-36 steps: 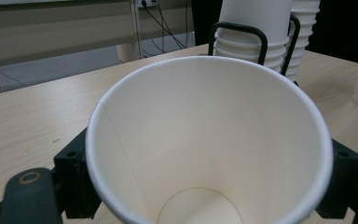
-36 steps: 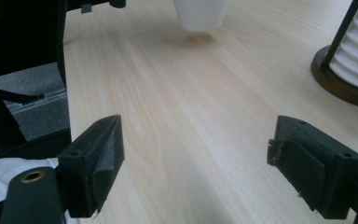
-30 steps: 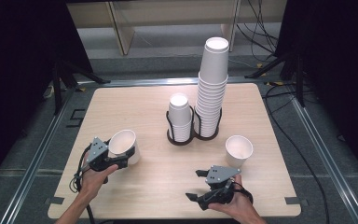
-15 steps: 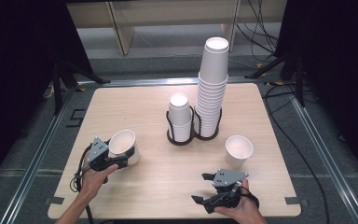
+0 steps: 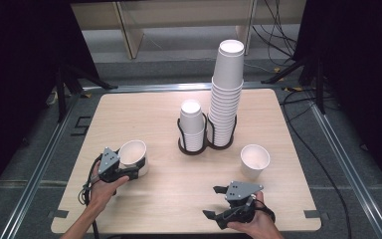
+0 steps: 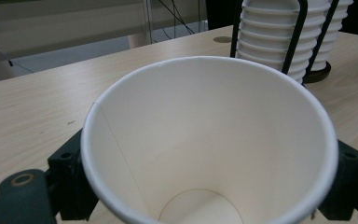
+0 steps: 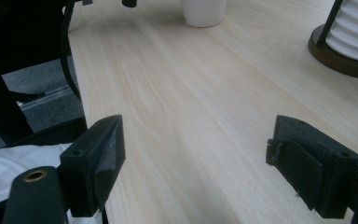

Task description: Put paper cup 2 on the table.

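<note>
A white paper cup (image 5: pixel 133 157) stands on the front left of the table, and my left gripper (image 5: pixel 129 172) is shut on it. In the left gripper view the cup (image 6: pixel 205 140) sits between both black jaws, its mouth open toward the camera. My right gripper (image 5: pixel 212 201) is near the front edge, pointing left. It is open with nothing between its fingers (image 7: pixel 98 154). A second loose cup (image 5: pixel 254 160) stands upright just behind and to the right of it.
A black two-ring holder (image 5: pixel 199 149) at the table's middle carries a short cup stack (image 5: pixel 191 122) and a tall cup stack (image 5: pixel 226 94). Its base (image 7: pixel 340 58) shows at the right of the right gripper view. Bare wood (image 5: pixel 179 184) lies between the hands.
My right gripper has drawn back a little toward the front edge, still open. The left gripper and its cup have not moved.
</note>
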Tool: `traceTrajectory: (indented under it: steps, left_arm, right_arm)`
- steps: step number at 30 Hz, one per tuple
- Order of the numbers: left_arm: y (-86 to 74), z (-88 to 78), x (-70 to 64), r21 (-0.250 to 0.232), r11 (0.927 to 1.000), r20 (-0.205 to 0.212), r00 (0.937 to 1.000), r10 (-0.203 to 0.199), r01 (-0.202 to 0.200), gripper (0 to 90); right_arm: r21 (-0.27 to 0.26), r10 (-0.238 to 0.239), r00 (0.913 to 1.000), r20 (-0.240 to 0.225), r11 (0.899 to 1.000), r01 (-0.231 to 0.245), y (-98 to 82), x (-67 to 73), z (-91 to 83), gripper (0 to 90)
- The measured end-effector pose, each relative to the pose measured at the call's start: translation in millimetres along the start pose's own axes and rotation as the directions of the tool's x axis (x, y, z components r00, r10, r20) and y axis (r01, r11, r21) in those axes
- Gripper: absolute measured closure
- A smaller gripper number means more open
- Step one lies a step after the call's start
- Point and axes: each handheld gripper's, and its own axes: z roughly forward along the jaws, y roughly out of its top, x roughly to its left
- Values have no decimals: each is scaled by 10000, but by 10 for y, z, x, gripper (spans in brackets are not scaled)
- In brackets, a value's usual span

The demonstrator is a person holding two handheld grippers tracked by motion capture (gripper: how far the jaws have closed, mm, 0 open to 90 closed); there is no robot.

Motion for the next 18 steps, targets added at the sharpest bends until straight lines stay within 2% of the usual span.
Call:
traceTrajectory:
  steps: [4,5,6,8,10,18]
  left_arm:
    - [-6,5,-11,141,9998,129,9998,131,-133,122]
    - [-11,8,-14,170,9997,121,9998,161,-163,119]
    - [-19,14,-15,290,9993,148,9996,235,-239,117]
    - [-53,28,-24,703,9972,182,9996,230,-242,120]
    - [-70,20,-31,819,9961,109,9994,334,-342,139]
    - [-72,-81,-57,1128,9935,-130,9998,157,-142,142]
  right_arm:
    - [-56,24,10000,-79,10000,-24,4,4,-1,189]
    - [-147,45,9997,-256,9999,-49,4,3,9,189]
    - [-69,10,10000,-30,10000,-10,8,9,-6,190]
    - [-76,-16,10000,-91,10000,16,10,13,-7,192]
    - [-95,-122,9999,-63,9999,121,11,7,-5,193]
    - [-78,-36,9998,-190,10000,35,11,22,-4,196]
